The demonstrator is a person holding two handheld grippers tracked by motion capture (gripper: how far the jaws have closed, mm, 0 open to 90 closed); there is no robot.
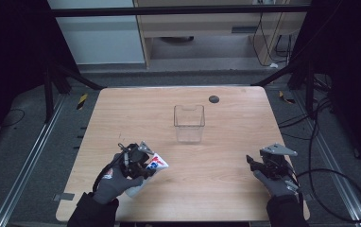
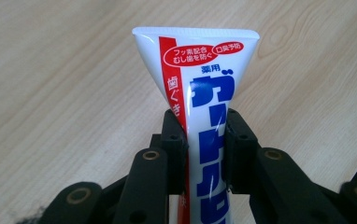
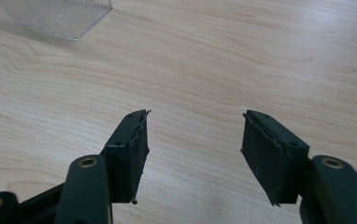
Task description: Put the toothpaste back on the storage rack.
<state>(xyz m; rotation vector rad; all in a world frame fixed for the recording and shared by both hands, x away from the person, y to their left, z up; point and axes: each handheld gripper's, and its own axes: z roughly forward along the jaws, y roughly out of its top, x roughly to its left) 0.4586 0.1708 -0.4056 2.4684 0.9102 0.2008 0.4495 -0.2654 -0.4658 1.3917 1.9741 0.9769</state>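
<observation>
Near the table's [image 1: 226, 189] front-left edge, at about 7 o'clock from its centre, the left gripper [image 1: 143, 166] is clamped on a toothpaste tube [image 1: 154, 165]. Left gripper view: both jaws pinch the tube [image 2: 204, 140] mid-body, flattening it slightly; the crimped flat tail points up and away from the jaws, so the long axis runs along the gripper's own line. Cap end is hidden below the jaws. Tube is soft glossy plastic, white with a red stripe and blue lettering; squeezable, likely slippery if the grip eases.

Key relation: clear bin [image 1: 188, 123] sits near table centre, at roughly 1 o'clock from the left gripper, well apart from it. Bin is open-topped, a rigid transparent box with slightly tapered walls, and looks empty. Its ribbed corner [image 3: 60, 16] shows at top left of the right gripper view.

Right gripper [image 1: 253, 163] rests at the front-right, about 5 o'clock from table centre, jaws spread wide and holding nothing; bin lies at about 11 o'clock from it.

Left hand holds the tube, so probably it carries forward-right to the bin.

Tabletop: pale wood-grain laminate, matte, smooth.
</observation>
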